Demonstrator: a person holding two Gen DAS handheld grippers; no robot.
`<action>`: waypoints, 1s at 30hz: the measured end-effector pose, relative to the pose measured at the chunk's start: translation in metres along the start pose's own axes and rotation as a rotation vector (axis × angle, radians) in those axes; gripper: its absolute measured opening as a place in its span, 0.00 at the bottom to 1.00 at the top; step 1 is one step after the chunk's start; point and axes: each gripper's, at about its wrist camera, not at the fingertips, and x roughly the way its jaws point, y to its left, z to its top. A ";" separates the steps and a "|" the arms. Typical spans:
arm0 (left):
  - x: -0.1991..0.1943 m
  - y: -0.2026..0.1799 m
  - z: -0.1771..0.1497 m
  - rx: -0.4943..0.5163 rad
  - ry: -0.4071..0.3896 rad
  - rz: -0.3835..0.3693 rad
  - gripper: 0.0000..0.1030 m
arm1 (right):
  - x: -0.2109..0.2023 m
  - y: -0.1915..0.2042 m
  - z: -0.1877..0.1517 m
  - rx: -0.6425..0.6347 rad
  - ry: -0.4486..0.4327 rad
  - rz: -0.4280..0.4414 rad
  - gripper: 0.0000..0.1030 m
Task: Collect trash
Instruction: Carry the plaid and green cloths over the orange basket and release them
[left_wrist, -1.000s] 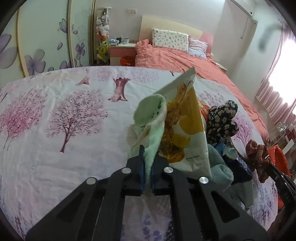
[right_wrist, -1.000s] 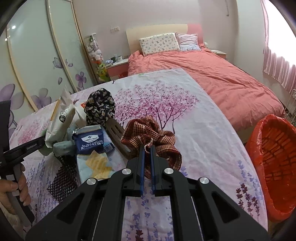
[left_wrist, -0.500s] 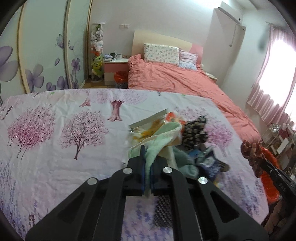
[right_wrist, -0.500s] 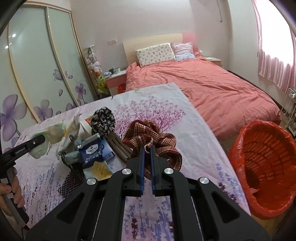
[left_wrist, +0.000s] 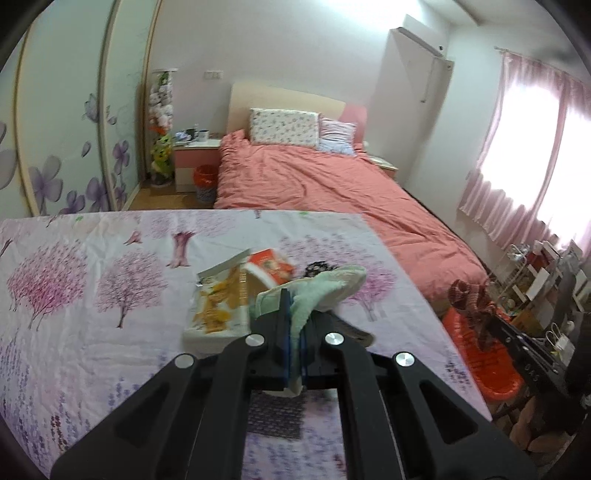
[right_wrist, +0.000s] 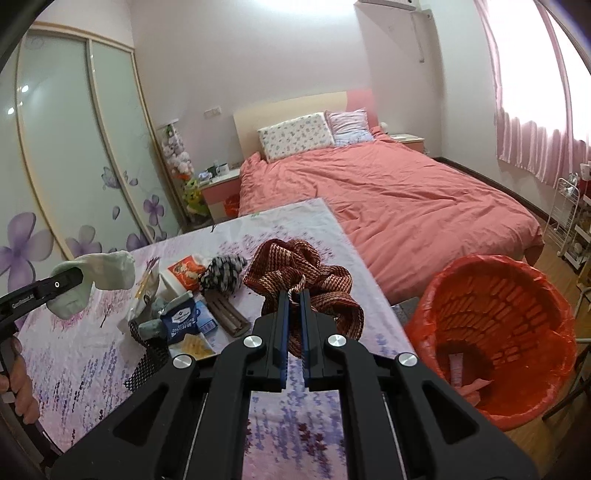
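left gripper (left_wrist: 293, 325) clamped on green cloth (left_wrist: 325, 286) | right gripper (right_wrist: 293, 325) clamped on red cloth (right_wrist: 295, 273), mid-frame | risk: loose folds snagging bin (right_wrist: 532, 291) rim, lower right, missing drop

Soft pale-green cloth (left_wrist: 325, 291); woven maroon fabric (right_wrist: 306, 280); glossy snack bag (left_wrist: 218, 306); bin (right_wrist: 506, 332) prob. plastic w/ liner.

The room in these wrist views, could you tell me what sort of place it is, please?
Most likely a home bedroom: a bed with a pink duvet and pillows, a bedside table, and sliding wardrobe doors with a flower print.
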 end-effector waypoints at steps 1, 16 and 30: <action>-0.002 -0.007 0.001 0.004 -0.003 -0.015 0.05 | -0.003 -0.003 0.001 0.006 -0.007 -0.005 0.06; 0.014 -0.125 -0.014 0.087 0.038 -0.239 0.05 | -0.037 -0.071 -0.006 0.117 -0.069 -0.108 0.06; 0.072 -0.221 -0.041 0.131 0.140 -0.414 0.05 | -0.043 -0.138 -0.010 0.222 -0.101 -0.193 0.06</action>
